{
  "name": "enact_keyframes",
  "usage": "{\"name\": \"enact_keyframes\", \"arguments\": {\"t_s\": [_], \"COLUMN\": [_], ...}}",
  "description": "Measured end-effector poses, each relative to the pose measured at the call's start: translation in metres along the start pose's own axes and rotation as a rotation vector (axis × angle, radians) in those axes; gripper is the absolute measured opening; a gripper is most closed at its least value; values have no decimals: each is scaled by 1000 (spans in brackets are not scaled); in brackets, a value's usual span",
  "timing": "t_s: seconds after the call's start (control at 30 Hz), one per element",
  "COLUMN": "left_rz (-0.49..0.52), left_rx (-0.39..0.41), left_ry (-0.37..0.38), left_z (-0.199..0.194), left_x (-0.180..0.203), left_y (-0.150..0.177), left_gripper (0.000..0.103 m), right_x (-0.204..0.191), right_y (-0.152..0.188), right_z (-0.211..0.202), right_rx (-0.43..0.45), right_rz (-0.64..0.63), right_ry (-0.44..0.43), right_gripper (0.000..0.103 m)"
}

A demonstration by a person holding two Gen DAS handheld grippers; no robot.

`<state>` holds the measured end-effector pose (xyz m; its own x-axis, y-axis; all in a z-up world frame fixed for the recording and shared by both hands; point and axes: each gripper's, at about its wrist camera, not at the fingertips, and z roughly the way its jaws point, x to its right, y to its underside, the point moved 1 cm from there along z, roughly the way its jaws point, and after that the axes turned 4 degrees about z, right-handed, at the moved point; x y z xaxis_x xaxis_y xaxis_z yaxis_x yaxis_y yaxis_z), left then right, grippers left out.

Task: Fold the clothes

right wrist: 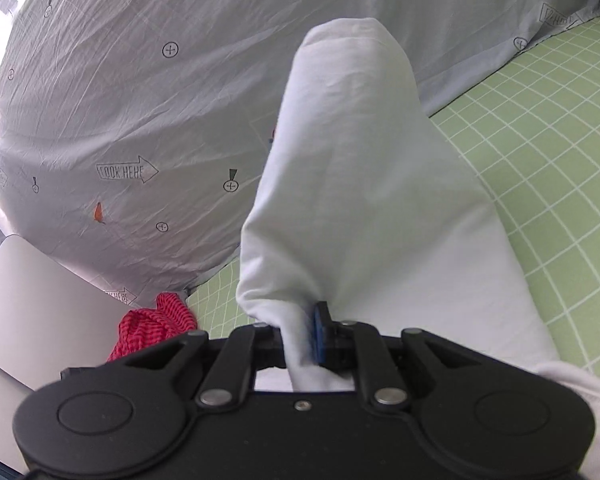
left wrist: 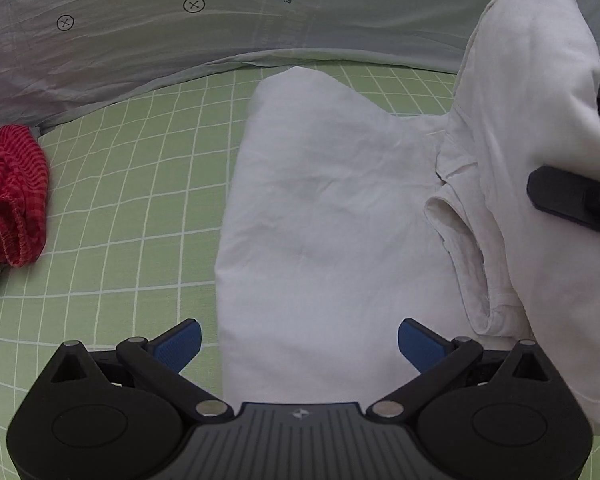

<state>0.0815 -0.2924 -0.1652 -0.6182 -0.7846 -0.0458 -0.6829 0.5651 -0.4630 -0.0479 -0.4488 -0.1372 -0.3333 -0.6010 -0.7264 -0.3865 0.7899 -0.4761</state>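
Note:
A white T-shirt (left wrist: 324, 208) lies partly folded on the green checked bedsheet (left wrist: 132, 184). Its right side is lifted into a tall fold (left wrist: 532, 100) with the collar (left wrist: 464, 248) showing. My left gripper (left wrist: 299, 342) hovers open over the near edge of the shirt, blue pads spread wide with nothing between them. My right gripper (right wrist: 300, 340) is shut on a bunch of the white T-shirt (right wrist: 352, 184), which rises in front of its camera. A black part of the right gripper (left wrist: 576, 200) shows at the right edge of the left wrist view.
A crumpled red striped garment (left wrist: 12, 196) lies at the left on the sheet, also seen in the right wrist view (right wrist: 156, 328). A grey printed duvet (left wrist: 160, 20) is heaped along the far side. A pale flat laptop-like object (right wrist: 32, 312) sits at the lower left.

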Motion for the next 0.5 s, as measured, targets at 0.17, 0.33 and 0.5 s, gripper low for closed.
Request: {"name": "enact_keyframes", "arguments": {"t_s": [0.17, 0.33, 0.5], "left_rz": [-68, -96, -121], "left_rx": [-15, 0, 40], "left_ry": [-3, 14, 57], "left_z": [-1, -7, -18], "left_x": [-19, -21, -16], "left_y": [6, 11, 10], "left_gripper": [103, 103, 103], "right_x": [-2, -15, -3], "right_y": [34, 31, 19], "right_z": [52, 26, -10], "right_rx": [-157, -123, -39], "right_rz": [-38, -111, -113], "right_ry": [101, 94, 150], "right_gripper": [15, 34, 80]}}
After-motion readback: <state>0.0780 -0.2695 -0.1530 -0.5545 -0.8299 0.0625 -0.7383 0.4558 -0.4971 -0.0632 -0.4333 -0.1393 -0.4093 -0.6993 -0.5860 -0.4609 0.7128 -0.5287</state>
